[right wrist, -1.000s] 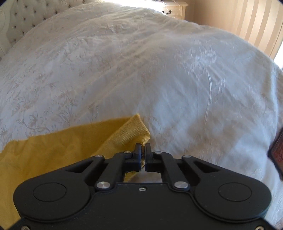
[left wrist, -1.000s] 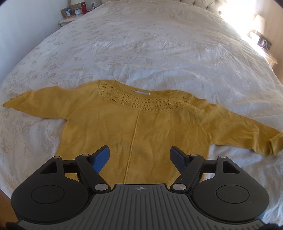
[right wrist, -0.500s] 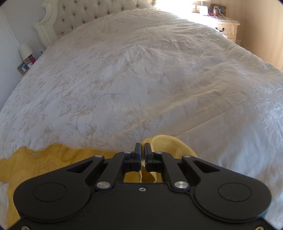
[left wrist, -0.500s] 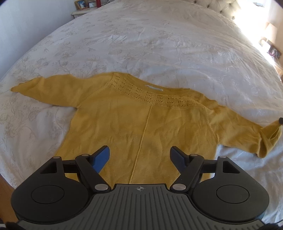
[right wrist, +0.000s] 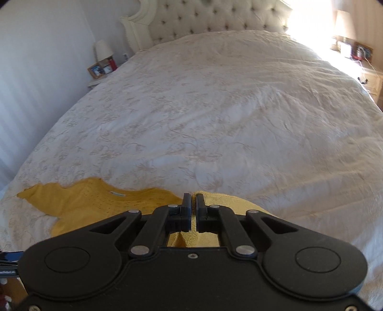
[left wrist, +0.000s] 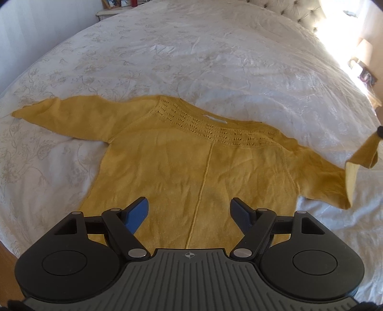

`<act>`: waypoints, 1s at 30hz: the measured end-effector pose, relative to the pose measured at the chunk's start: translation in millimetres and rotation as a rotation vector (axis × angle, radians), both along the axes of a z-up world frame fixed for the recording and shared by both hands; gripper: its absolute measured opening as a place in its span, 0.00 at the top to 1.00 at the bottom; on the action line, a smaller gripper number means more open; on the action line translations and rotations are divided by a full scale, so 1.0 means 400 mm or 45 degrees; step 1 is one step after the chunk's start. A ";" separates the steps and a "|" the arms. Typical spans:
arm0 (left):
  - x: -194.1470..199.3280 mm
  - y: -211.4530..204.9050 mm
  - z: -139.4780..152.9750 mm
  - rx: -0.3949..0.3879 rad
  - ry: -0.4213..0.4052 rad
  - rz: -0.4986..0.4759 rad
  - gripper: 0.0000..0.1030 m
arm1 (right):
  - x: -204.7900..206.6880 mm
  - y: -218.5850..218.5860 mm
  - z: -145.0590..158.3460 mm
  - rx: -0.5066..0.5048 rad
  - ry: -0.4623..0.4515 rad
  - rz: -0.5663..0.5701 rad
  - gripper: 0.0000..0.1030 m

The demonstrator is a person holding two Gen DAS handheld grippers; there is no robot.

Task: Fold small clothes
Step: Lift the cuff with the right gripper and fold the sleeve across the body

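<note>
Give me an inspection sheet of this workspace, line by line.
Surface: white floral bedspread, wrinkled.
Job's things: yellow sweater spread flat, neckline away from the left wrist camera; one sleeve lies flat, the other sleeve's cuff is lifted off the bed.
Clutter: nothing seen on the bed.
Grippers: left tool open, empty, above the sweater's lower body; right tool shut on the cuff.
Cables: a cord at the far nightstand; otherwise nothing seen.
Surroundings: tufted headboard, lamp and picture frame on a nightstand, white wall.
</note>
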State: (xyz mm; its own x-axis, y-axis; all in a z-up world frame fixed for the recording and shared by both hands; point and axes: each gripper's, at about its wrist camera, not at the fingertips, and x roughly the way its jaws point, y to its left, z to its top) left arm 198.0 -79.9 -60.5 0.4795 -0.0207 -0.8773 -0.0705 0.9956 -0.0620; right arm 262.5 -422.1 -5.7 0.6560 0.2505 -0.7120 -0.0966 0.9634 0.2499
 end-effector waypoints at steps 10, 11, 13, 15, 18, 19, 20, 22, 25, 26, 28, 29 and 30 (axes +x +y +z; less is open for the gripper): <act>0.036 0.186 -0.020 -0.052 -0.003 -0.031 0.28 | 0.150 0.418 -0.011 0.144 0.073 0.387 0.92; 0.037 0.208 -0.022 -0.044 -0.007 -0.034 0.28 | 0.166 0.460 -0.023 0.155 0.083 0.409 0.92; 0.042 0.249 -0.029 -0.019 -0.007 -0.049 0.28 | 0.189 0.554 -0.053 0.185 0.096 0.459 0.91; 0.049 0.284 -0.038 0.008 -0.003 -0.066 0.28 | 0.195 0.621 -0.074 0.191 0.077 0.475 0.82; 0.066 0.336 -0.053 0.036 0.004 -0.096 0.28 | 0.185 0.679 -0.095 0.184 0.072 0.395 0.68; 0.074 0.352 -0.059 0.042 0.005 -0.113 0.28 | 0.176 0.683 -0.102 0.185 0.072 0.371 0.66; 0.081 0.363 -0.064 0.044 0.008 -0.131 0.28 | 0.165 0.679 -0.109 0.176 0.080 0.328 0.66; 0.099 0.380 -0.075 0.036 0.012 -0.173 0.28 | 0.139 0.666 -0.127 0.153 0.103 0.239 0.66; 0.130 0.387 -0.096 0.007 0.005 -0.242 0.28 | 0.081 0.627 -0.159 0.079 0.135 0.067 0.66; 0.141 0.386 -0.105 -0.008 0.001 -0.269 0.28 | 0.061 0.613 -0.171 0.054 0.150 0.013 0.66; 0.165 0.376 -0.127 -0.061 -0.018 -0.334 0.28 | 0.014 0.579 -0.194 0.023 0.184 -0.104 0.65; 0.178 0.370 -0.139 -0.102 -0.030 -0.371 0.28 | -0.008 0.563 -0.204 0.018 0.196 -0.151 0.63; 0.191 0.361 -0.152 -0.144 -0.036 -0.409 0.28 | -0.029 0.545 -0.213 0.017 0.207 -0.197 0.62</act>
State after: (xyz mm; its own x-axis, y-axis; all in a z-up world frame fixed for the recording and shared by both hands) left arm 274.6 64.4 -121.3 0.4565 -0.2710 -0.8475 0.2492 0.9533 -0.1706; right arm 250.7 -204.0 -90.8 0.5640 0.1655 -0.8090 0.0949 0.9602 0.2627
